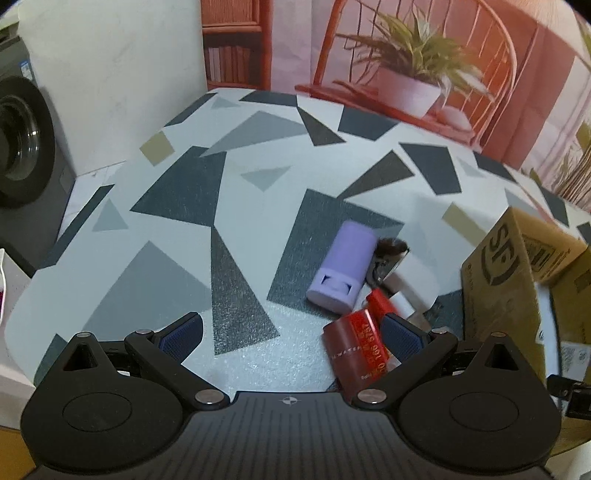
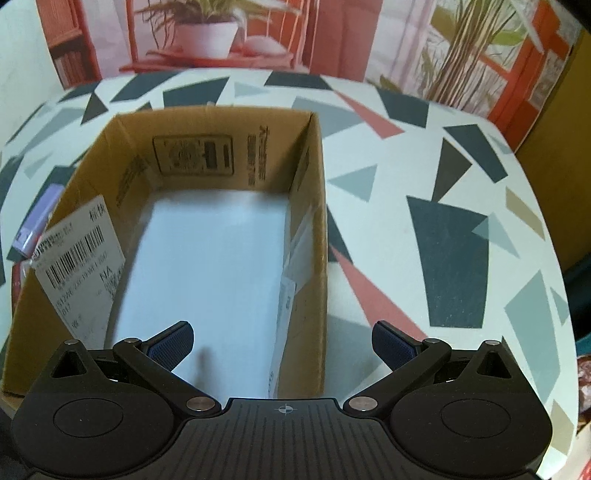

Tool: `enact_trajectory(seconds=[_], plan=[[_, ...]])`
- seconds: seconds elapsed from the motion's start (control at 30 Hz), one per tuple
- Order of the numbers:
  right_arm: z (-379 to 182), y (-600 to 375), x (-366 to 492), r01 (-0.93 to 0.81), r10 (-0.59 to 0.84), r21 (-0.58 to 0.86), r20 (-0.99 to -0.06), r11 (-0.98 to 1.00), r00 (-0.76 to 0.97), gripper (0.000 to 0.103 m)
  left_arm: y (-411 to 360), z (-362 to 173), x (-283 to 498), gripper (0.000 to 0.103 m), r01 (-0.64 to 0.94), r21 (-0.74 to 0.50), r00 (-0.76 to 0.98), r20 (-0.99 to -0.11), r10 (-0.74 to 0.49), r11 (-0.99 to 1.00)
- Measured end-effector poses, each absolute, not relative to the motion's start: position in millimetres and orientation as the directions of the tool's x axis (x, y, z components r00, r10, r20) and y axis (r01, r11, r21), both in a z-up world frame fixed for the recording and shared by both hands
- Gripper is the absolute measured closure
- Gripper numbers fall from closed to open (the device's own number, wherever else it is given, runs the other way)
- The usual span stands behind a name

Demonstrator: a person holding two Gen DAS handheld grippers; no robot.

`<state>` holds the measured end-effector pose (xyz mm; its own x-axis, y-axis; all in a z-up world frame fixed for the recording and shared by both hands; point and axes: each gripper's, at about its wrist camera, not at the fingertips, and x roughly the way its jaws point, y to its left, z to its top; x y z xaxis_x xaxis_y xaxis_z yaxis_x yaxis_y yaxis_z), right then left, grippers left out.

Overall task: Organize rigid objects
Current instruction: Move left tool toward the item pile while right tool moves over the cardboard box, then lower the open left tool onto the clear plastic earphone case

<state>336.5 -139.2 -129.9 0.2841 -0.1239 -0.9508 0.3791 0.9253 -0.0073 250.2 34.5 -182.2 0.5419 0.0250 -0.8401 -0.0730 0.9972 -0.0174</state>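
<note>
In the left wrist view a lilac tube-shaped case (image 1: 343,267) lies on the patterned table (image 1: 177,236), beside a dark clip (image 1: 388,254), a white block (image 1: 406,291) and a red cylinder (image 1: 360,349). My left gripper (image 1: 291,334) is open, low over the table, with its right finger next to the red cylinder. In the right wrist view an open cardboard box (image 2: 317,206) with a white lining stands under my right gripper (image 2: 282,343), which is open and holds nothing. The lilac case (image 2: 35,221) shows left of the box.
The cardboard box (image 1: 517,266) stands at the right edge of the left wrist view, close to the pile. A white wall panel (image 1: 110,74) and a dark appliance (image 1: 22,147) lie beyond the table's left edge. A printed backdrop with a plant (image 2: 207,33) lines the far side.
</note>
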Motion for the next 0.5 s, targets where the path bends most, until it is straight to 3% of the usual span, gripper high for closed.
enact_trajectory(seconds=[0.23,0.5], plan=[[-133,-134,341,0.343,-0.095,-0.008,-0.967,0.939,0.237,0.000,25,-185,251,0.000,-0.067,0.129,0.540,-0.829,0.144,0.989],[-141,-132,342,0.339,-0.090,-0.018,-0.976,0.941,0.196,0.000,30,-188,251,0.000,-0.080,0.106,0.525,-0.841,0.132,0.991]])
